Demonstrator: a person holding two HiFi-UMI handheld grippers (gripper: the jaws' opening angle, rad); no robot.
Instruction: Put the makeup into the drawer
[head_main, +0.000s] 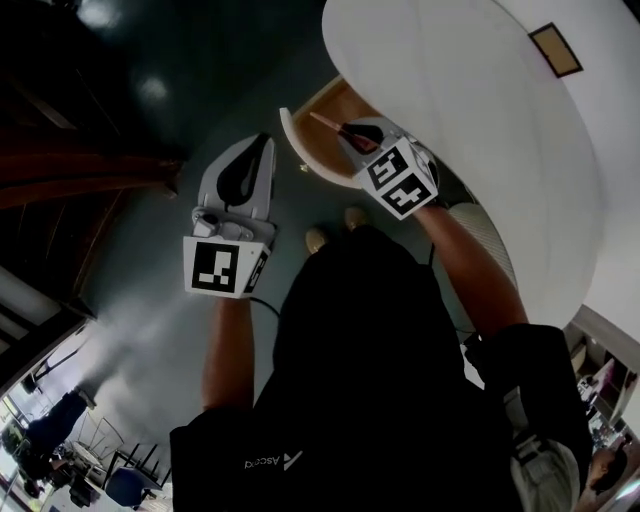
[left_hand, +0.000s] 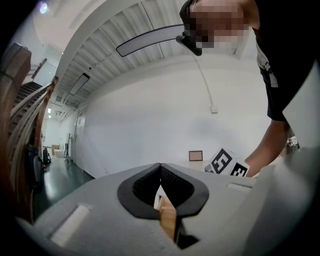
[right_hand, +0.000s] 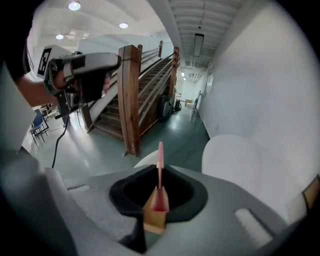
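The right gripper (head_main: 352, 133) is clamped on a slim pink makeup stick (head_main: 328, 122), poised above the open wooden drawer (head_main: 332, 100) of a white round-topped table (head_main: 460, 130). The stick runs straight out along the jaws, its tip aimed at the far left and tilted down toward the drawer's floor, which lies just below it. The left gripper (head_main: 255, 152), jaws together on nothing, hangs to the left over the dark green floor, apart from the drawer. Nothing appears to bar the way down; a wooden staircase (right_hand: 135, 100) stands far off.

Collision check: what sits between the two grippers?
Head view: only the drawer front and bare floor between the left gripper and right gripper.
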